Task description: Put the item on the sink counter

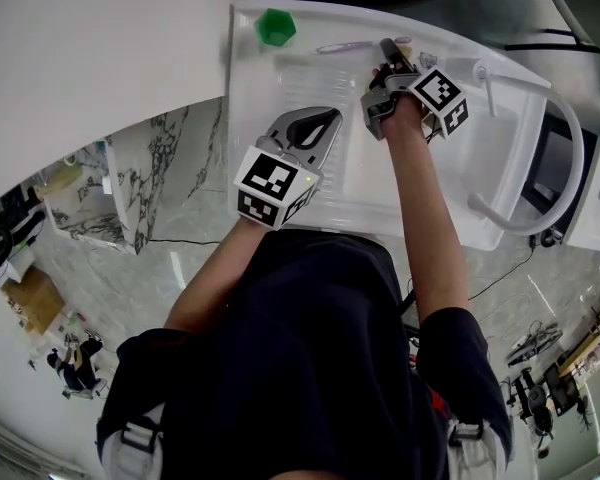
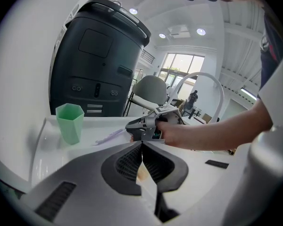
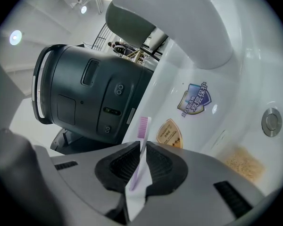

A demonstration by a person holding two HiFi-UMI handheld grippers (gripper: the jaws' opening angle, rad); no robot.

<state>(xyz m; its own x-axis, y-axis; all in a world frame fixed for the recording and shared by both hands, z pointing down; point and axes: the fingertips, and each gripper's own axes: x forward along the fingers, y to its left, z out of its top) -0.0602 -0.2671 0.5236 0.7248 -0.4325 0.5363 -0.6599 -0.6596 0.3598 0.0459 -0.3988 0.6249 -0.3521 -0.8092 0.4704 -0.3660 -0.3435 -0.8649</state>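
Note:
My right gripper (image 1: 390, 53) (image 3: 141, 145) is shut on a lavender toothbrush (image 3: 140, 142), whose bristle head sticks out past the pads. It hovers at the back of the white sink, by the counter rim (image 1: 315, 20). In the left gripper view the right gripper (image 2: 132, 127) points left. A pale lavender stick (image 1: 345, 47) (image 2: 108, 136), like a second toothbrush, lies flat on the rim just left of those jaws. My left gripper (image 1: 325, 123) (image 2: 141, 147) hangs over the basin (image 1: 365, 173), shut and empty.
A green faceted cup (image 1: 274, 27) (image 2: 70, 121) stands on the counter's left corner. A curved white faucet (image 1: 570, 158) arches over the sink's right side. A black bin (image 2: 99, 65) (image 3: 85, 93) stands behind the sink. Stickers (image 3: 195, 100) mark the basin wall.

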